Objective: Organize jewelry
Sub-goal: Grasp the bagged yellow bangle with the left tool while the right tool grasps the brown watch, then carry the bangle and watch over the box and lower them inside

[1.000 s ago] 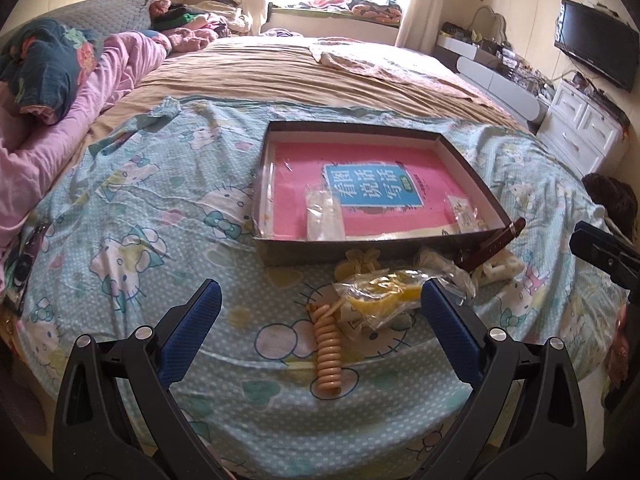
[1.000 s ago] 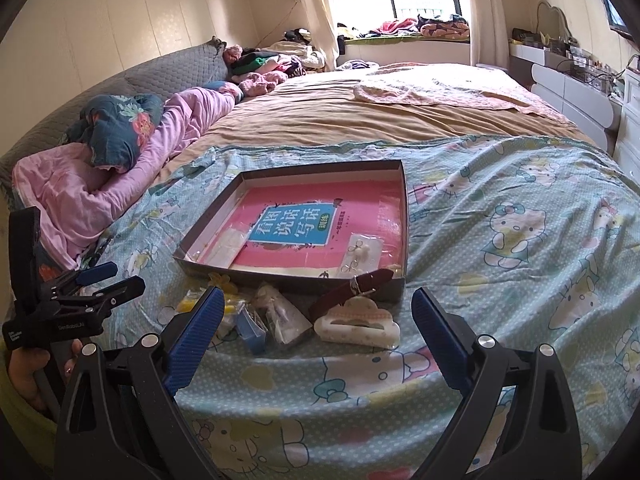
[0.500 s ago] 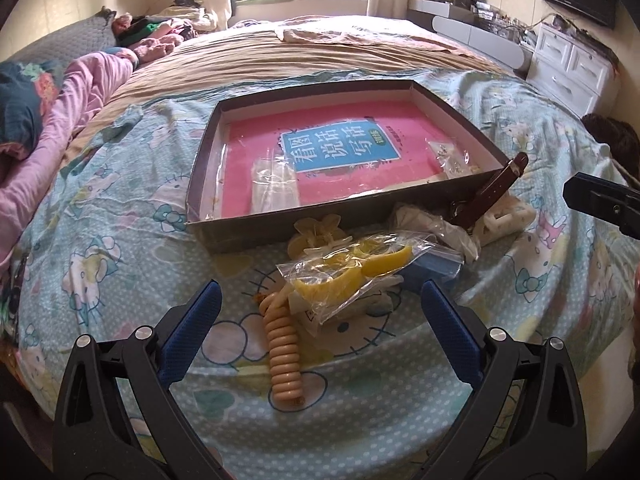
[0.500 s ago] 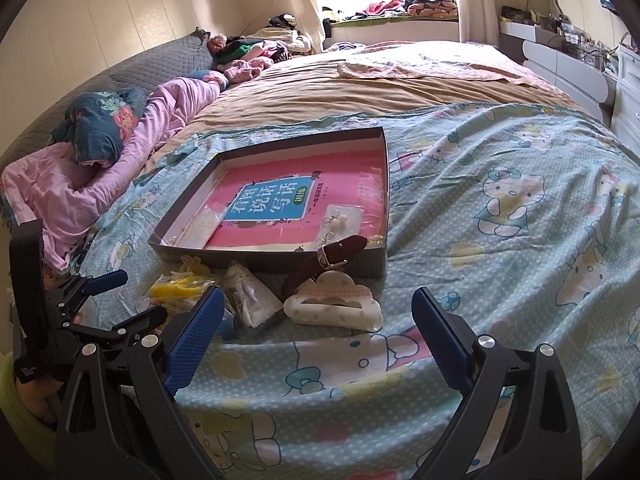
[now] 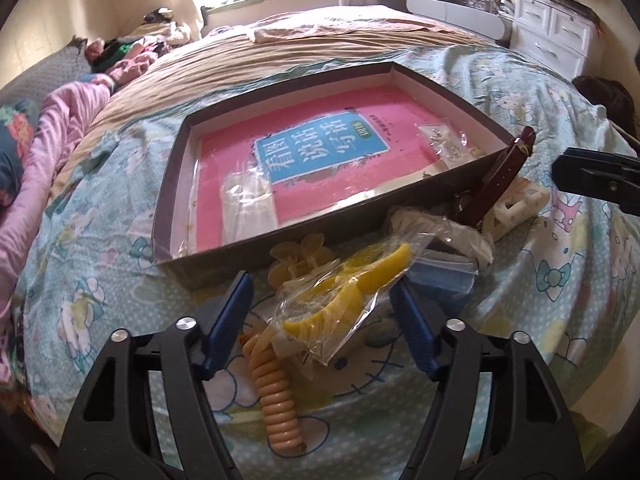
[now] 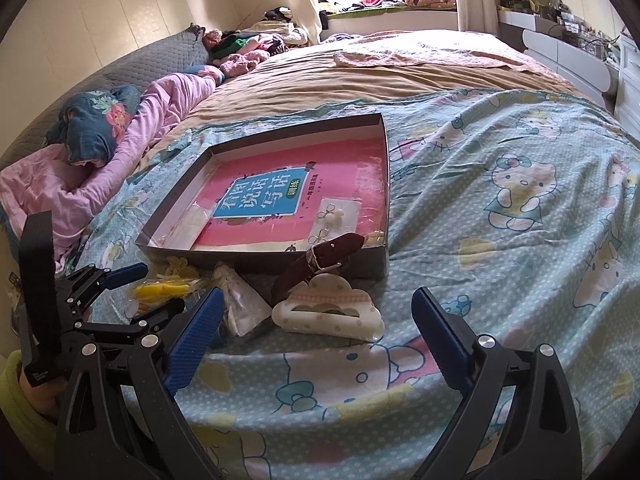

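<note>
Bagged yellow hair clip (image 5: 344, 292), lain on the bed (image 5: 120, 264) before the shallow box (image 5: 176, 184): bracketed by the closing, not yet clamped left hand-held gripper (image 5: 320, 300); right hand-held gripper (image 6: 316, 312) held apart; bag best pinched centrally, coil tie (image 5: 276, 396) excluded.

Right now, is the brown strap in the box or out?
Mostly out. The brown strap leans on the box near wall, buckle end poking over the rim, its lower end on the bedspread beside the cloud clip.

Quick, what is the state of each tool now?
Left tool: closing around the bag, not gripping yet.
Right tool: open, holding nothing.
</note>
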Available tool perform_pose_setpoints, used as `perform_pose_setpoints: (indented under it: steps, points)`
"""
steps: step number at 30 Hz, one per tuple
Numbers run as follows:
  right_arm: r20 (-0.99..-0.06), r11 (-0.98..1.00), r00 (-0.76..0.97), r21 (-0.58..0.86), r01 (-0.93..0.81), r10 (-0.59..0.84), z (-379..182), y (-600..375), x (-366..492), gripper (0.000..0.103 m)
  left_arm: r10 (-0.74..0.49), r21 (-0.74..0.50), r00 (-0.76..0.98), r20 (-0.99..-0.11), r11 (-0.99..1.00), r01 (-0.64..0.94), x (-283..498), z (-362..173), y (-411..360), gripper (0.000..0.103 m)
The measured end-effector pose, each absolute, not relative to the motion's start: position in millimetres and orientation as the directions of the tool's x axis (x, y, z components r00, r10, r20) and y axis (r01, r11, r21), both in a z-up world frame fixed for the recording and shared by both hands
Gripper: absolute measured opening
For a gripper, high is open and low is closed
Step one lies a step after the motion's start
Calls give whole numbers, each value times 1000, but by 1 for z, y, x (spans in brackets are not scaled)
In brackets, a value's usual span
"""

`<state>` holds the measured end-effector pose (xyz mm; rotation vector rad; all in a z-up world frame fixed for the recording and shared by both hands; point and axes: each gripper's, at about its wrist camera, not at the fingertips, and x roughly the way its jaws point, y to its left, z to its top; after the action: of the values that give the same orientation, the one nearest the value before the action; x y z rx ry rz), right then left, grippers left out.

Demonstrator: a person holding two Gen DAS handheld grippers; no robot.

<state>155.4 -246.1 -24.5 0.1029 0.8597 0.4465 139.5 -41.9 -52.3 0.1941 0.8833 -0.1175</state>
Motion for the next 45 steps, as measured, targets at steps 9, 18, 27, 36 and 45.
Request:
perform_pose_setpoints:
  steps: [9, 18, 27, 36, 45]
  points:
    - [-722, 898, 534, 355, -258, 439, -46, -243, 183, 77, -79, 93, 639, -765, 968, 232, 140, -47, -45, 28]
    - [-691, 876, 542, 413, -248, 479, -53, -242, 192, 35, -167, -46, 639, -751, 978, 201, 139, -39, -23, 18]
    - [-620, 860, 597, 370, -351, 510, -28, -239, 170, 24, -212, -121, 657, -723, 976, 182, 131, -27, -9, 12]
    - [-564, 848, 634, 330, -414, 529, 2, -240, 152, 23, -216, -146, 699, -682, 976, 160, 121, -7, 6, 12]
    - [-535, 843, 651, 315, -437, 537, 19, -239, 150, 23, -194, -161, 725, -661, 980, 115, 118, 4, 25, 12]
